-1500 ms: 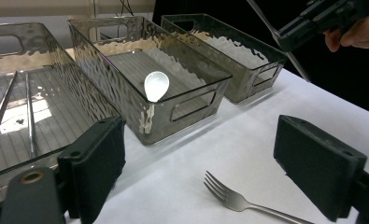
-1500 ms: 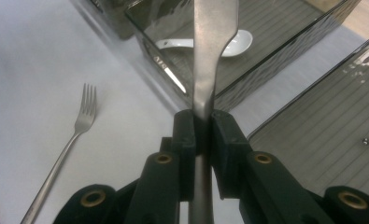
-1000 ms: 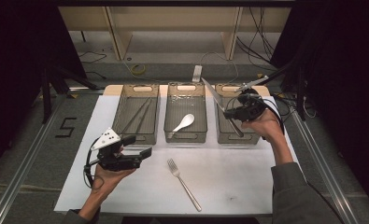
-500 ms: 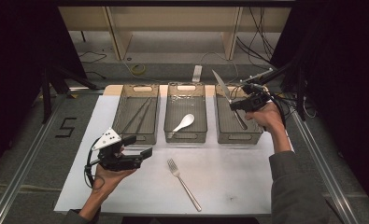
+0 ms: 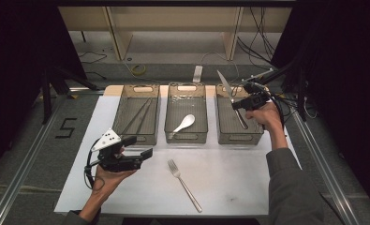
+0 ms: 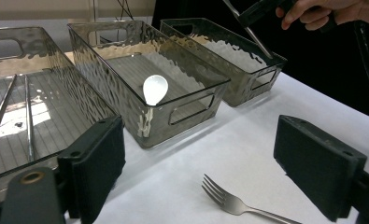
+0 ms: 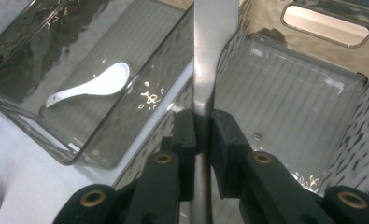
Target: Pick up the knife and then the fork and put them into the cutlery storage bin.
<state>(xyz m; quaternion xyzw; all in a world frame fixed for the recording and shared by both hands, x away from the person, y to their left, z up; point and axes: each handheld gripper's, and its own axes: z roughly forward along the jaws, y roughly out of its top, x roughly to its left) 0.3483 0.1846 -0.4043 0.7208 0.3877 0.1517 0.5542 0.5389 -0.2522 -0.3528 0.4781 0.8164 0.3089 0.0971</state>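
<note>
White paper covers the table, which stands in a dim room with black drapes at both sides, a pale wooden frame and loose cables on the grey floor beyond it, and a taped "5" on the floor to the left of the left tongs.

The right tongs are pinched on a steel knife, held tilted over the right-hand bin, blade rising up and away from the pads and handle slanting down into the bin below them. The left tongs are spread wide with nothing between them, held low over the near left part of the table.

Three clear bins sit in a row ahead of the left tongs: the left bin with two thin metal rods, the middle bin with a white spoon, which lies to the left of the right tongs. A fork lies on the paper just right of the left tongs.
</note>
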